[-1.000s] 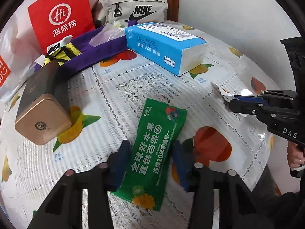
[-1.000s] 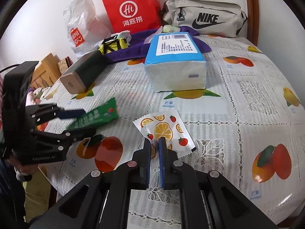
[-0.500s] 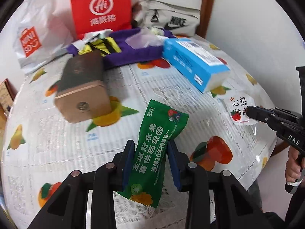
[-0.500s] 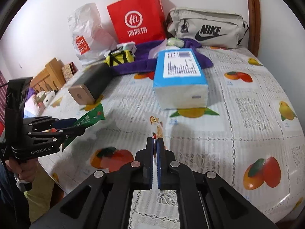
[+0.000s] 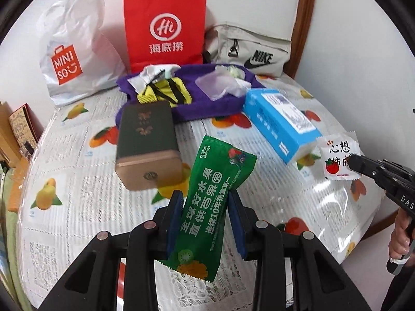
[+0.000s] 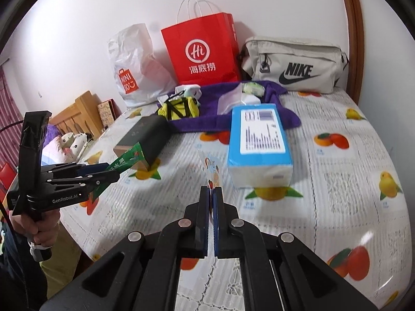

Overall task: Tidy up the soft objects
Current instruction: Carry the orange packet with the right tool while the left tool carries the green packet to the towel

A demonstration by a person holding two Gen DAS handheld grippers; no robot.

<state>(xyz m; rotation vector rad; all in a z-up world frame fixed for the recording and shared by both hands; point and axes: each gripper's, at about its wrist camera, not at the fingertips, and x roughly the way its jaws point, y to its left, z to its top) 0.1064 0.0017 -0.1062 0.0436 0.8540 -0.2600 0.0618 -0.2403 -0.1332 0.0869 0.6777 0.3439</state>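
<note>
A green snack packet (image 5: 216,178) hangs above the fruit-print tablecloth, with my left gripper (image 5: 205,197) shut on its lower half. In the right wrist view that same gripper (image 6: 114,173) shows at the left, the green packet (image 6: 129,158) sticking out of it. My right gripper (image 6: 211,189) is shut on a small white fruit-print sachet (image 6: 211,171), seen edge-on and off the table. From the left wrist view the sachet (image 5: 337,153) shows its red lettering at the right, held by the right gripper (image 5: 354,162).
A blue tissue pack (image 5: 280,121) and a dark green box with a gold end (image 5: 147,140) lie mid-table. Behind them are a purple cloth (image 5: 207,98) with small items, a red paper bag (image 5: 163,33), a white plastic bag (image 5: 70,51) and a grey Nike bag (image 5: 254,49).
The left jaws closed on the green packet and lifted it, rolling as they rose. The right gripper pinched the sachet and raised it off the tablecloth.
</note>
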